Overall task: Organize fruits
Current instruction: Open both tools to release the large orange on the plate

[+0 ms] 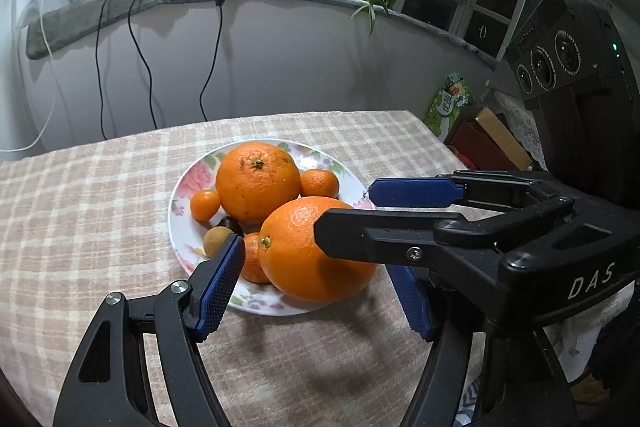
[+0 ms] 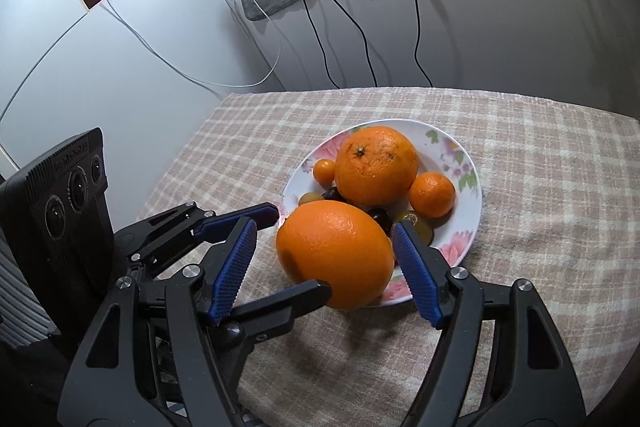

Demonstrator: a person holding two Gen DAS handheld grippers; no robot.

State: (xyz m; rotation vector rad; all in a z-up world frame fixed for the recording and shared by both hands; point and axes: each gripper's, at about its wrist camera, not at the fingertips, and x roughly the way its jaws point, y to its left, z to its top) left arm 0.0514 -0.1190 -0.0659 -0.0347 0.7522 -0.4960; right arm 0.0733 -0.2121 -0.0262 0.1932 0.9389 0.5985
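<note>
White letters "DAS" showed on the right gripper (image 1: 348, 211) body. Both grippers angled down over the checked desk (image 1: 100, 195) — the left gripper's (image 1: 320, 279) fingers stood wide around the near orange (image 1: 316, 251) on the floral plate's (image 1: 178, 223) front rim, pads apart from it; right fingers likewise wide beside it.

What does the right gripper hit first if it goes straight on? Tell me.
Most likely the near orange at the plate's front edge: it sits between the right gripper's open fingers. The left gripper's finger crosses just below, so depth is unclear.
</note>
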